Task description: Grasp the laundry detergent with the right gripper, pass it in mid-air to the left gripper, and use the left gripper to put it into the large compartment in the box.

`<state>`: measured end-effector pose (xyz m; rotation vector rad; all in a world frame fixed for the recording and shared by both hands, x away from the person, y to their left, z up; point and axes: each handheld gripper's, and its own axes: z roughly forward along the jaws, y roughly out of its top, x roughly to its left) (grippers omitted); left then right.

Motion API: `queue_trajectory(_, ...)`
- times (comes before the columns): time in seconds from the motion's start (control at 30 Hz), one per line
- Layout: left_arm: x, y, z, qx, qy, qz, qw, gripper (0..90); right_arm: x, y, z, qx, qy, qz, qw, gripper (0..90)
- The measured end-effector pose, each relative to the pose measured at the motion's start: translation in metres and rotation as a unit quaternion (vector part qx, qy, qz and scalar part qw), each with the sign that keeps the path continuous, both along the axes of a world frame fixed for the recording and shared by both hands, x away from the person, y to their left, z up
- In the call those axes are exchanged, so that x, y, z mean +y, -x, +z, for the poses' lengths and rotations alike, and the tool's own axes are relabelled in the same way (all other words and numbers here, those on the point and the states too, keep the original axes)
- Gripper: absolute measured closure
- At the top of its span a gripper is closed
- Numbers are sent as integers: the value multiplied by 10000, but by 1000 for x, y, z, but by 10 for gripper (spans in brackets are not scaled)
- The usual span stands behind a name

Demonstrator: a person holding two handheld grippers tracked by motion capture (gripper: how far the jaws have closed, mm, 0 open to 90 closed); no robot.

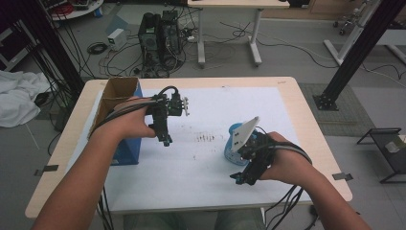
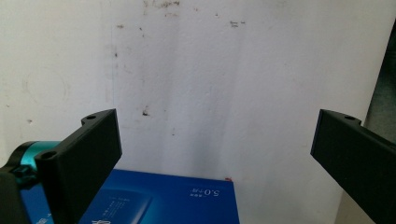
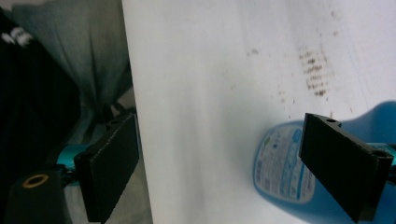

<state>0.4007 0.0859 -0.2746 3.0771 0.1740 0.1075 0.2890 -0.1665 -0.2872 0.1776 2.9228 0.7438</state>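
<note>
Looking down from the high view, both grippers hang over the white sheet (image 1: 201,158) covering the table (image 1: 306,124). The left gripper (image 1: 165,140) sits just right of the blue box (image 1: 128,148) at the left side, jaws spread wide with nothing between them; in the left gripper view that blue box (image 2: 177,200) shows right below the jaws. The right gripper (image 1: 238,179) is at the near right, jaws also wide apart and empty. The blue bottle (image 1: 234,143) lies on the sheet just beyond the right hand (image 1: 287,165), and in the right gripper view the bottle (image 3: 285,172) lies partly behind one jaw, not clamped.
</note>
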Motion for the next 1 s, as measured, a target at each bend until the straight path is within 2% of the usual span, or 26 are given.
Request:
queue_trajectory(0.23, 2, -1, -1, -17, -21, 33, 10000, 17, -7, -1, -2, -1, -600, -12, 9982, 115)
queue_trajectory(0.43, 3, -2, -2, 4, -44, 34, 10000, 17, -14, -1, -3, -6, -677, -62, 9977, 114)
queue_trajectory(0.6, 3, -4, -3, -10, -85, 48, 10000, 17, -22, 7, -5, -27, -628, -109, 9980, 115)
queue_trajectory(0.63, 3, -4, -4, 23, -29, 75, 10000, 17, -25, 9, -6, -35, -626, -139, 9979, 115)
queue_trajectory(0.77, 1, -5, -3, 1, -6, 62, 10000, 17, -38, 15, -7, -66, -644, -258, 9976, 115)
queue_trajectory(1.0, -9, -6, -3, 4, -93, 28, 10000, 17, -65, 25, -10, -92, -669, -498, 9965, 115)
